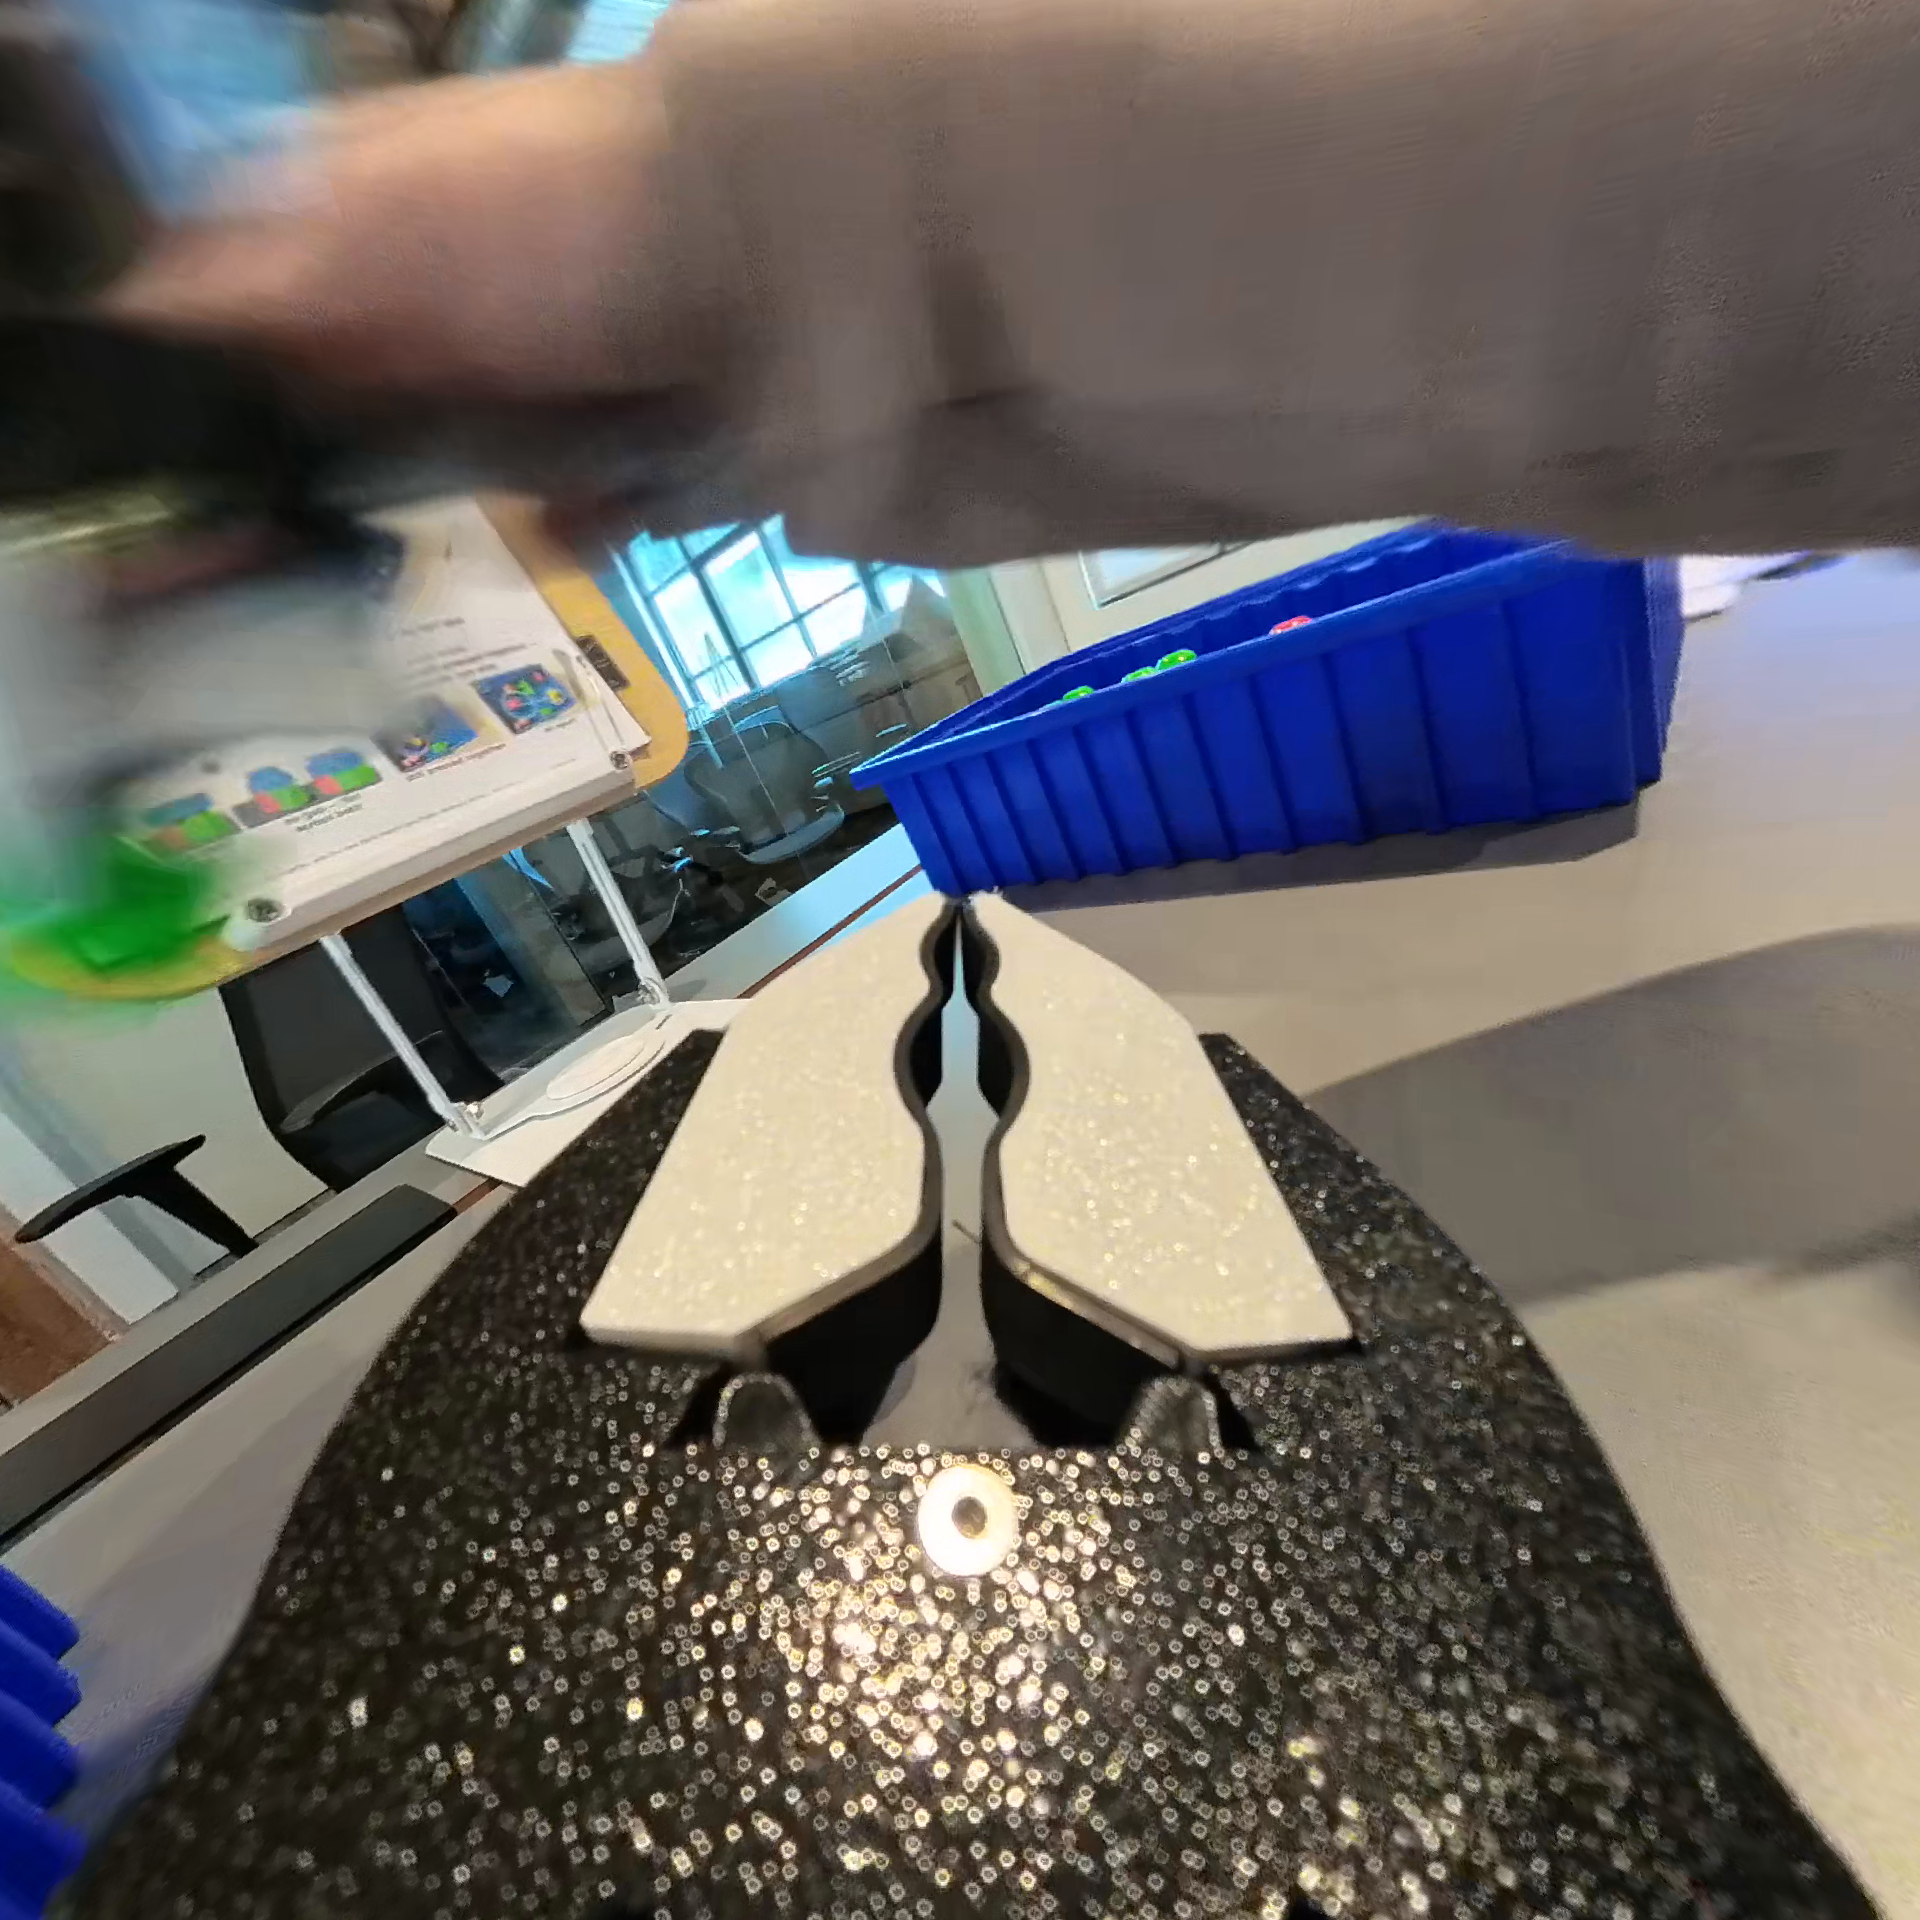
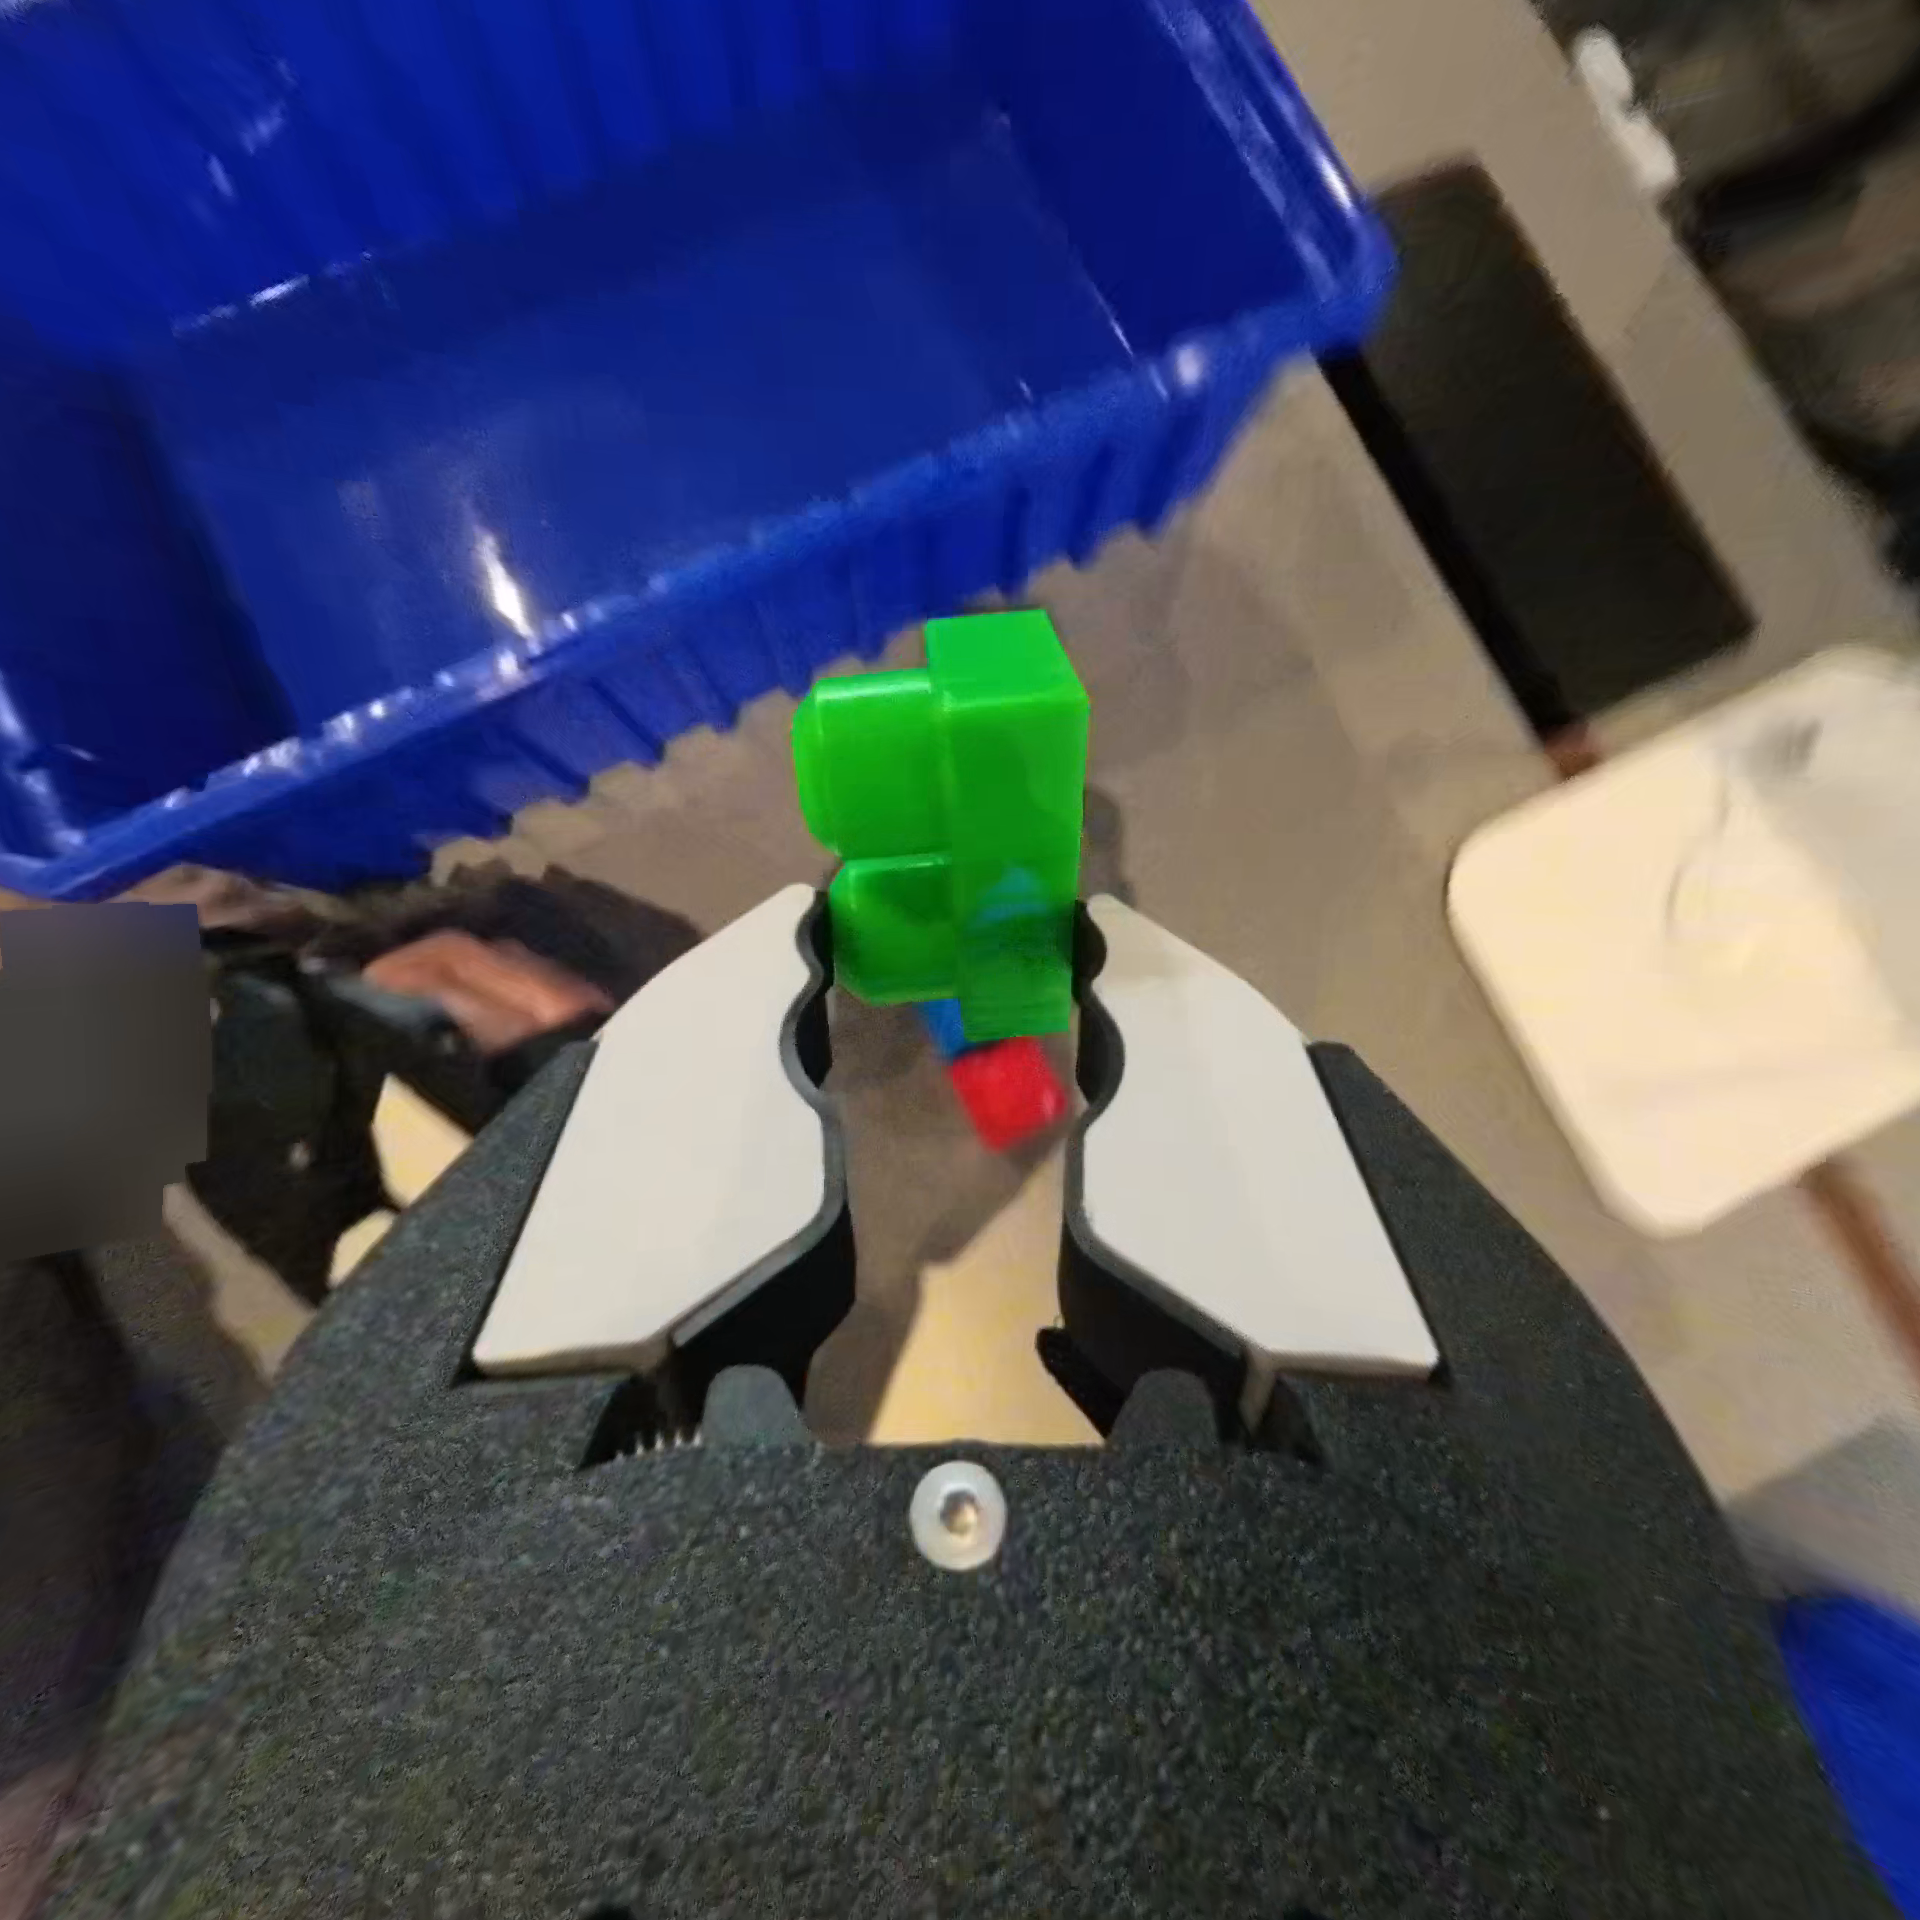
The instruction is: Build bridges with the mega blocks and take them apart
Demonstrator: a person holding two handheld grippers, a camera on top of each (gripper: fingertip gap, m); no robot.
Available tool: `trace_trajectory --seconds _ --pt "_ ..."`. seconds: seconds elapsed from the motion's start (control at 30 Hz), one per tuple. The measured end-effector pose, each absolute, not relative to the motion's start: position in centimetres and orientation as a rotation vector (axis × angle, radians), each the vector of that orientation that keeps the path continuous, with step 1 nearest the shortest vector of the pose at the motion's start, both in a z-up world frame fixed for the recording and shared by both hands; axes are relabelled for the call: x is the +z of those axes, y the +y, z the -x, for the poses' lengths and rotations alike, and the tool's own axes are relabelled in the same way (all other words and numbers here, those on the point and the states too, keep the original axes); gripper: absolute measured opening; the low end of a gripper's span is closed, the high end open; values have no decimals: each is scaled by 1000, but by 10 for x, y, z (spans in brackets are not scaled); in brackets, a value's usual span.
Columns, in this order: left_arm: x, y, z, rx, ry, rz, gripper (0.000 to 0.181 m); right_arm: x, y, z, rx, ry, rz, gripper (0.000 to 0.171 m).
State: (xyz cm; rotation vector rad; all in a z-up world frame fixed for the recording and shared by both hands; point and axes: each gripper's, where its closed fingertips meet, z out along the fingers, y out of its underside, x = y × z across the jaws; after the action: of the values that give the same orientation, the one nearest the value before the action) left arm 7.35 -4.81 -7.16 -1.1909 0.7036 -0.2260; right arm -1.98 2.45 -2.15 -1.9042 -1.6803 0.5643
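My right gripper (image 2: pixel 951 914) is shut on a green mega block (image 2: pixel 977 769) and holds it above the grey table, near an empty blue bin (image 2: pixel 623 416). A blue piece and a red block (image 2: pixel 1003 1096) show just under the green one; I cannot tell whether they are joined to it. My left gripper (image 1: pixel 961 920) is shut and empty, low over the table, pointing at a second blue bin (image 1: pixel 1299 758) that holds green and red blocks. In the left wrist view a blurred green block (image 1: pixel 104 925) shows at far left under a grey-sleeved arm (image 1: pixel 1247 312).
An instruction board (image 1: pixel 436 727) on a white stand stands at the table's far edge, and its white base (image 2: pixel 1683 935) shows in the right wrist view. A blue bin's edge (image 1: pixel 31 1714) is at lower left. A hand (image 2: pixel 468 977) on the other gripper shows left. One gripper's finger ends stand about 12 centimetres off the other's.
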Motion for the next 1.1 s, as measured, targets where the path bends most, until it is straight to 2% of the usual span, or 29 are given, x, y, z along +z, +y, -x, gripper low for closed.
trace_trajectory --seconds 0.2,0.33,0.47,0.73,0.9,1.1 --pt "-69 -44 -64 -226 643 1205 3 -83 1 -87 653 -1394 2325 44" --pt "-66 -40 -55 -227 588 1217 2 -134 -50 -112 829 -1421 2558 44" --pt "-65 -40 -51 -233 569 1218 2 -161 -87 -122 954 -1540 2683 44" --pt "-66 -41 -54 -227 593 1214 2 -167 -88 -126 778 -1835 2539 44" --pt "-67 -42 -56 -227 605 1211 1 -165 -93 -125 828 -2017 2433 44" --pt "-67 -43 -57 -230 607 1210 2 -155 -84 -121 728 -1984 2215 73"
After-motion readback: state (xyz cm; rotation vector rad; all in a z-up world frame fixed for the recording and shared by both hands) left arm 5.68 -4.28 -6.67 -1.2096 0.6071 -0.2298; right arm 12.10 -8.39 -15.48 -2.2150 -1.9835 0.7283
